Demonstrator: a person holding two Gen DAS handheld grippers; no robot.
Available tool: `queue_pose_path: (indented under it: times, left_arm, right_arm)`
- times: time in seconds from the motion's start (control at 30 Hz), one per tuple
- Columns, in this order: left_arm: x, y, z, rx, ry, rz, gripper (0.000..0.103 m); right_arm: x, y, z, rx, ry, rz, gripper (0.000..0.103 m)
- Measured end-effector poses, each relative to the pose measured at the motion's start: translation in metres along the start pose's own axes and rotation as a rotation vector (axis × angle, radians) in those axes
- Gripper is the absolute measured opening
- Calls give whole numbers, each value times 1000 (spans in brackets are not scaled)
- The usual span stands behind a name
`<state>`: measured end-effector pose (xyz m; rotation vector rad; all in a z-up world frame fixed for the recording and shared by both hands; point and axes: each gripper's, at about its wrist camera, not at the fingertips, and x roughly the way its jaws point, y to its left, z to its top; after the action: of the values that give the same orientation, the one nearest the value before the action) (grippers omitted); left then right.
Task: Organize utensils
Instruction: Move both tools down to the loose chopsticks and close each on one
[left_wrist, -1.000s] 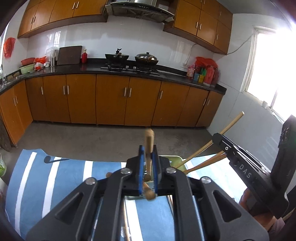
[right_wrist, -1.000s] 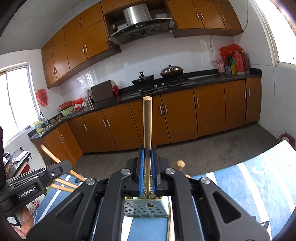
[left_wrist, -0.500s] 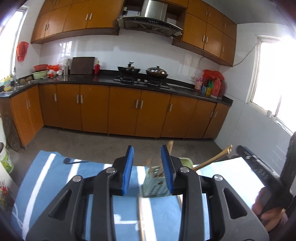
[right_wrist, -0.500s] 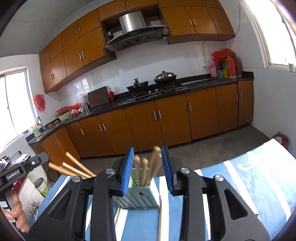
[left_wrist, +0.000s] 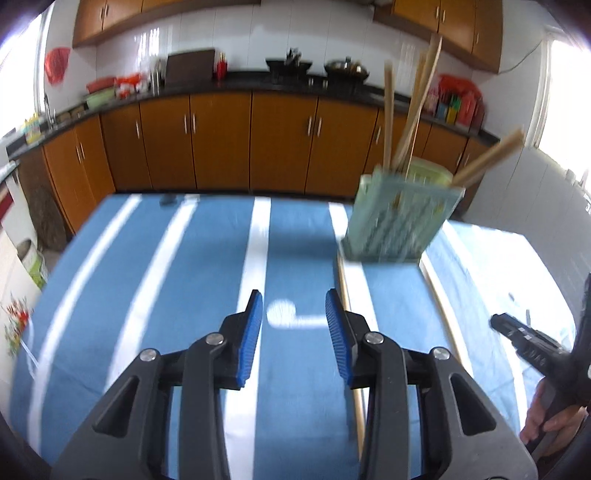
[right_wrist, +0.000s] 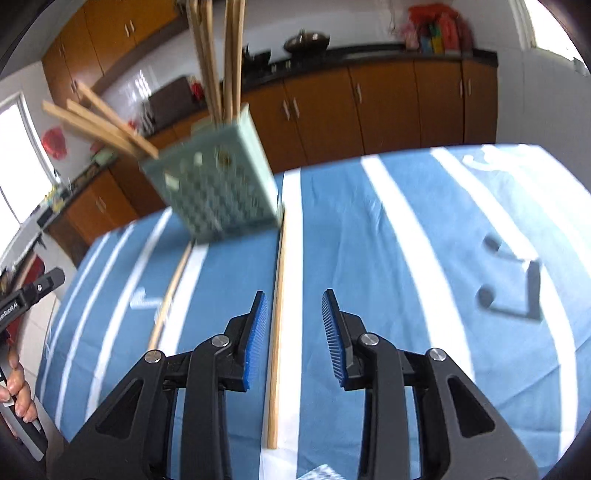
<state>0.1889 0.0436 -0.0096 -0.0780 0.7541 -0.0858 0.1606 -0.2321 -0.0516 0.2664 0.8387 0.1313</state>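
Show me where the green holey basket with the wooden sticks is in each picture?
Left wrist view: the pale green perforated plastic basket stands upper right, on the blue striped cloth.
Right wrist view: the basket stands upper left.
Shared landmark: the orange-brown kitchen cabinets behind it.

Left tongs (left_wrist: 293, 314) parted, empty — right tongs (right_wrist: 291, 312) likewise, both angled down.

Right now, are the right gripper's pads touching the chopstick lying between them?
Apart. In the right wrist view the right gripper stands open, the chopstick lies on the cloth between its jaws, and blue cloth shows on both sides of the stick.
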Motion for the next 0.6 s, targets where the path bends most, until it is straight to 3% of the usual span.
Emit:
queue_pose_path:
  times: [0.2,0.27,0.33,0.4,0.6]
  left_arm:
    - [24,0,-28,-5,81,-11,38]
    - [29,-2,-32,-5,97,-15,39]
    - [32,-5,-36,-1,106,-22,39]
    - [35,-7,-37,2,110,-31,39]
    - [40,-20,-42,22,122,-71,40]
  right_arm:
    - [29,21,-21,-57,78,-32,31]
    - [32,25,-22,-83,68,-62,27]
    - [33,25,-22,-101,65,-85,14]
    - [33,22,-20,-92,58,-98,8]
    - [26,-8,-14,-20,26,-181,8]
